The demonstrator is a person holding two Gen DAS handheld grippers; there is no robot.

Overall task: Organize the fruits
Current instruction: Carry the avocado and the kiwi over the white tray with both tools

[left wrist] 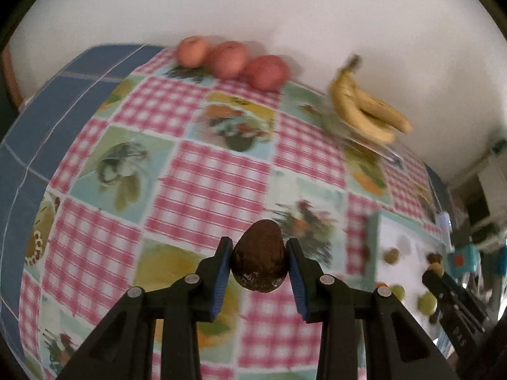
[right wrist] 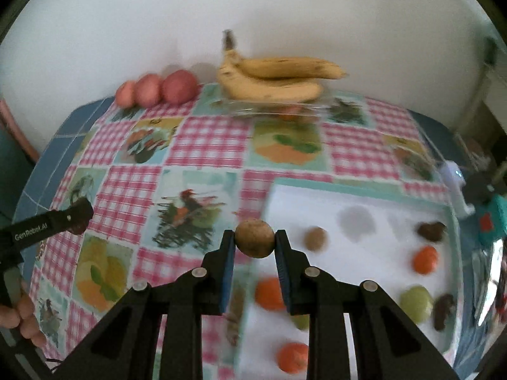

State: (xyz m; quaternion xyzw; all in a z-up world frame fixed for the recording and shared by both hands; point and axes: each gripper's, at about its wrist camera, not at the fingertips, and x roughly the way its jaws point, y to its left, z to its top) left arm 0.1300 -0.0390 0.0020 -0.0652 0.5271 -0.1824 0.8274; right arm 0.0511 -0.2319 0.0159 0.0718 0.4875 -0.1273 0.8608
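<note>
We held an avocado (left wrist: pixel 259 258) in our left claw (left wrist: pixel 259 253) and a kiwi (right wrist: pixel 254 238) in our right claw (right wrist: pixel 254 240) (both clamped tight). Next, each needed a spot near the bananas (right wrist: pixel 275 79) at twelve o'clock.

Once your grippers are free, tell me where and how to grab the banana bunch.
Grip the bananas across the thick middle, coming from above with the gripper crossing their length. They lie flat on a clear tray, long side facing you, and the stem sticking up at the left end looks too thin to hold.
</note>
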